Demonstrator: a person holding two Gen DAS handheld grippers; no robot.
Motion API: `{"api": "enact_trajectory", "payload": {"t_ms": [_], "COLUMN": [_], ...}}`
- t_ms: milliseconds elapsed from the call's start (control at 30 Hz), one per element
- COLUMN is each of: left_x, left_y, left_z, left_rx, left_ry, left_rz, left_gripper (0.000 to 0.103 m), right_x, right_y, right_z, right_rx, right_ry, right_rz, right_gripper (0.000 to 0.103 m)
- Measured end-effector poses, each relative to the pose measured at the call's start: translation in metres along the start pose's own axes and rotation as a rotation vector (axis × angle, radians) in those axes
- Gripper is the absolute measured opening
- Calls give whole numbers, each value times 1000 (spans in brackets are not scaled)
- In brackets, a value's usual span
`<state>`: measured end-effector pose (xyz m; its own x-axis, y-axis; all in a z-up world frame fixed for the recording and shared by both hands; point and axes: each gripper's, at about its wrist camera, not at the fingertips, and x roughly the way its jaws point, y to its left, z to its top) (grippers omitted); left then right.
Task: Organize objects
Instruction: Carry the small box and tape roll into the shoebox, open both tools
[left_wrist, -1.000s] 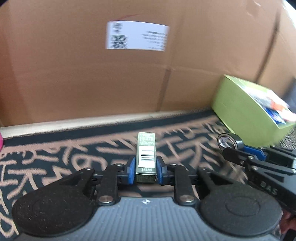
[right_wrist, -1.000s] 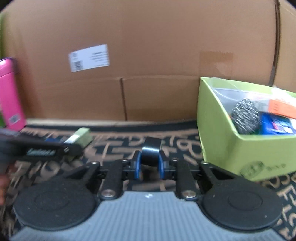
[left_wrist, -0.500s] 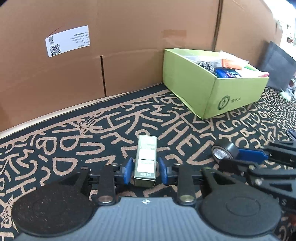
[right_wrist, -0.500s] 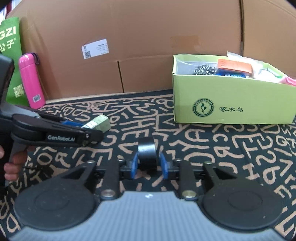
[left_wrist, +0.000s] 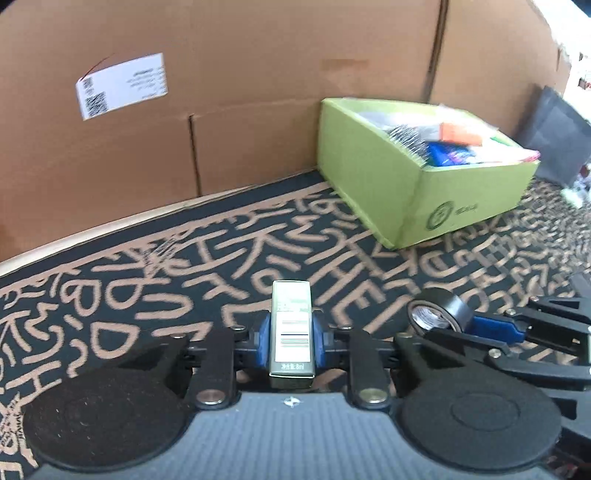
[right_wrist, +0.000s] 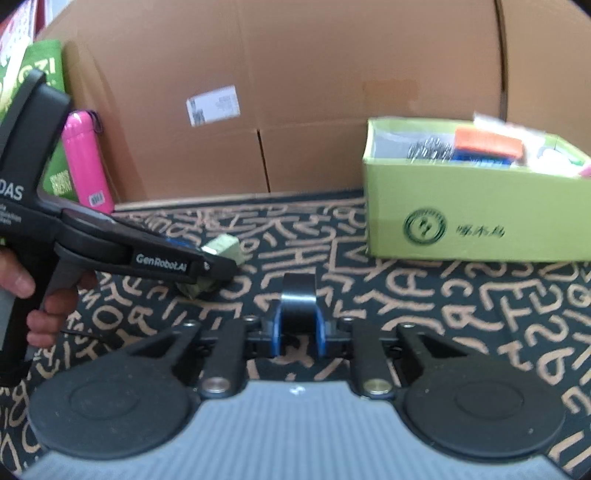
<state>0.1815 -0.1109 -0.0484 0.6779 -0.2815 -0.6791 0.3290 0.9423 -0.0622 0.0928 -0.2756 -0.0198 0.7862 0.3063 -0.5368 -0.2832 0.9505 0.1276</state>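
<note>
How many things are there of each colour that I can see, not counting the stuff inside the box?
Black: 1, tape roll
Green: 2, open box; small carton
Pink: 1, bottle
Brown: 1, big cardboard box
Total: 5

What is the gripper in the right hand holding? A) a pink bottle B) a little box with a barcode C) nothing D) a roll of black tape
D: the right gripper has its blue pads closing on the roll of black tape, while the little barcode box is in the left gripper.
</note>
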Motion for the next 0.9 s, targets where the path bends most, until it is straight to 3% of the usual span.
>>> {"api": "enact_trajectory", "payload": {"t_ms": [200,400,600,767,800,833,867,900], "left_x": [-20,-21,18,51,54,55,56,54], "left_y": [-34,-81,-118,-127,-127,-126,-126,-125], "left_z": [42,104,143,151,150,150,147,142], "left_rx": [12,39,60,57,54,53,56,53], "left_ry": [-100,-192,-212,-193,-208,-222,-220,-219], "left_rz": [-108,-195,-165,-119,-112,-103,-80,-46], "left_gripper": [23,23,23,23,26,35,71,92], "right_x": [-37,-61,-45,-10,-1,6,12,15], "right_y": [-29,-75,-126,-150,-153,-155,-156,-157], "right_z": [30,71,98,103,101,98,95,90], "right_rx": [-8,-16,24,48,36,26,19,11], "right_ry": [-136,-257,-281,-232,-215,-203,-191,-185], "right_rz": [-66,-211,-330,-351,-346,-344,-352,-359], "right_gripper": [18,18,18,18,20,25,44,55]}}
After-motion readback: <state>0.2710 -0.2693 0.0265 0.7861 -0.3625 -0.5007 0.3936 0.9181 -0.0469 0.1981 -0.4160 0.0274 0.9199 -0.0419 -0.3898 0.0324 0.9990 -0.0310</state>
